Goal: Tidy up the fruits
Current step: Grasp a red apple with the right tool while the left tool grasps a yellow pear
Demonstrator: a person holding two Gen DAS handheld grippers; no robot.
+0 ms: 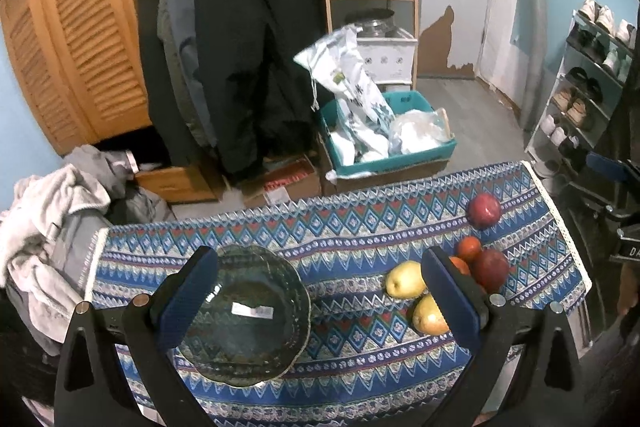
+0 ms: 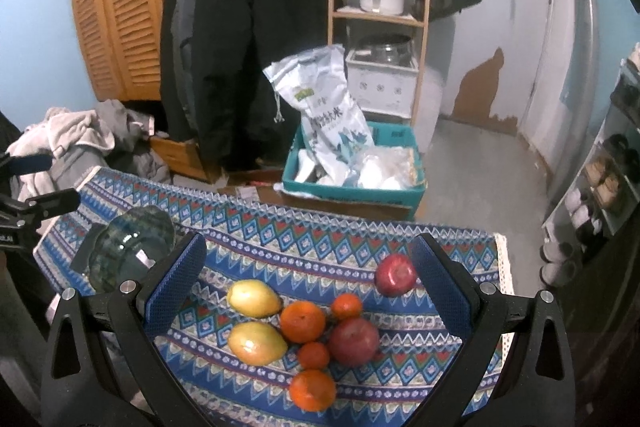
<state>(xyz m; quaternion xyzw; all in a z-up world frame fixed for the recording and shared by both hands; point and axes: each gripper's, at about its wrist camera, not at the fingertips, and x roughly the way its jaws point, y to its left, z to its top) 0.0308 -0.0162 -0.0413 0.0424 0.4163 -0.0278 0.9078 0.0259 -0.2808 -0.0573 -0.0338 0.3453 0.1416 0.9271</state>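
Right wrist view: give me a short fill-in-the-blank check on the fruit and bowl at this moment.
1. The number of orange fruits on the patterned cloth is ____.
2. The glass bowl holds ____ fruit.
3. The lone red apple lies nearest the ____ tool's finger.
4. Both tools, including the left tool, have fingers that are ____.

Missing words: four; no; right; open

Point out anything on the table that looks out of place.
One red apple sits apart from the other fruit, toward the table's far edge. The glass bowl holds no fruit and still carries a sticker.
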